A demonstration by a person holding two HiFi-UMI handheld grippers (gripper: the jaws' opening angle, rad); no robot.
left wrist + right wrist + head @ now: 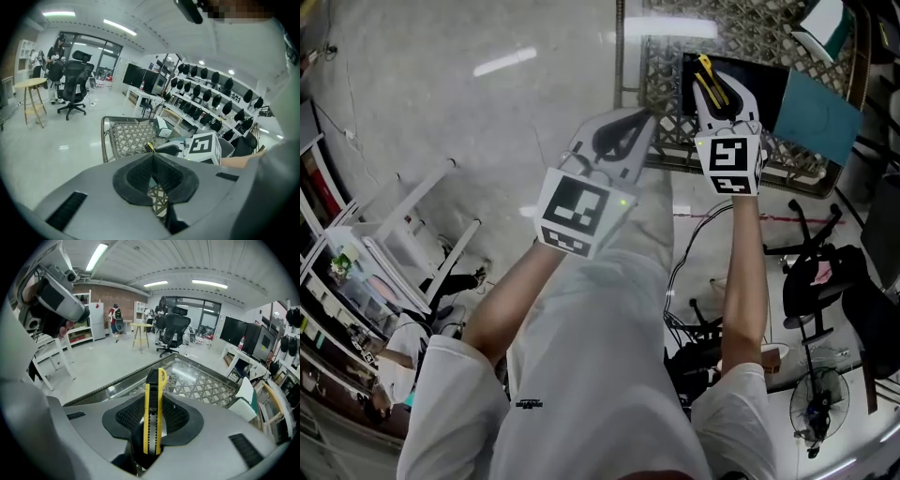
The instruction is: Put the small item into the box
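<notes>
A yellow and black utility knife stands upright between the pads of my right gripper, which is shut on it. The gripper hovers over a glass-topped lattice table, above a black box. A teal-and-white box lies to its right. My left gripper is shut with nothing in it, at the table's near edge, left of the right gripper. In the left gripper view the right gripper's marker cube shows beside the table.
Below me are cables, a black office chair and a floor fan on the right. White shelving stands on the left. More office chairs, a stool and people are farther off.
</notes>
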